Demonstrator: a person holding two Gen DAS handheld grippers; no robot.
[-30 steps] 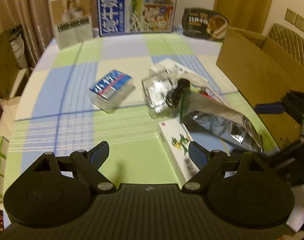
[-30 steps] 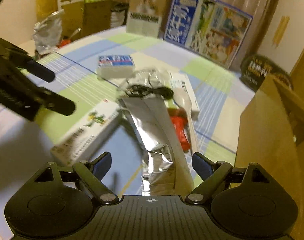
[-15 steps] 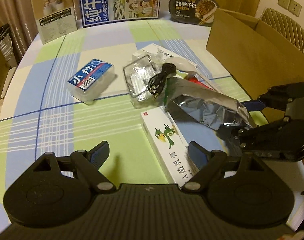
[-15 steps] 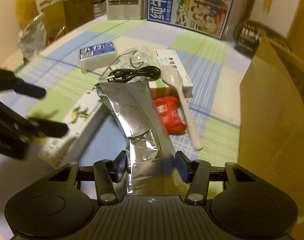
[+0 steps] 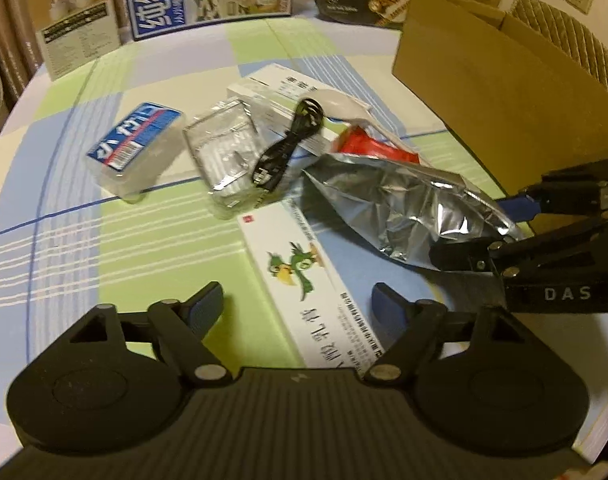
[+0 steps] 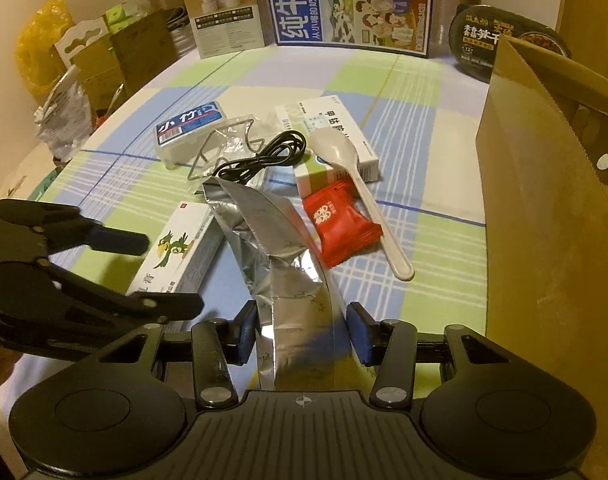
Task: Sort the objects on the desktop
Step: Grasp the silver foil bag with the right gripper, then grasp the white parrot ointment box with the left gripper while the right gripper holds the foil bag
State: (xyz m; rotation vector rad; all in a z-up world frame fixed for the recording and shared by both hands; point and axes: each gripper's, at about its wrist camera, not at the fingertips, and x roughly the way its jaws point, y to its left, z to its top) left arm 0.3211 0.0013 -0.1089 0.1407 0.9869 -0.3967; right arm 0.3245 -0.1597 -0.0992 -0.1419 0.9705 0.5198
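Dim warm room, round table [image 5: 104,264] under a checked cloth, cartons propped along the far edge, an open cardboard box [image 6: 544,240] at your right. The clutter sits mid-table: foil bag [image 6: 280,248], parrot box [image 5: 304,276], cable [image 5: 284,152], red packet [image 6: 340,224], spoon [image 6: 360,188]. Risks, as I judge them: the bag is slick and crumpled, pinched only at its near end, so it could slide out or fold as you lift; its far end lies by the cable and parrot box and may drag them. Your right tongs [image 6: 302,336] have just been closing and now grip the bag's near end, pads against its sides. Your left tongs [image 5: 298,306] have just been narrowing but stand open over the parrot box, which lies between the pads; I cannot tell if they touch it.
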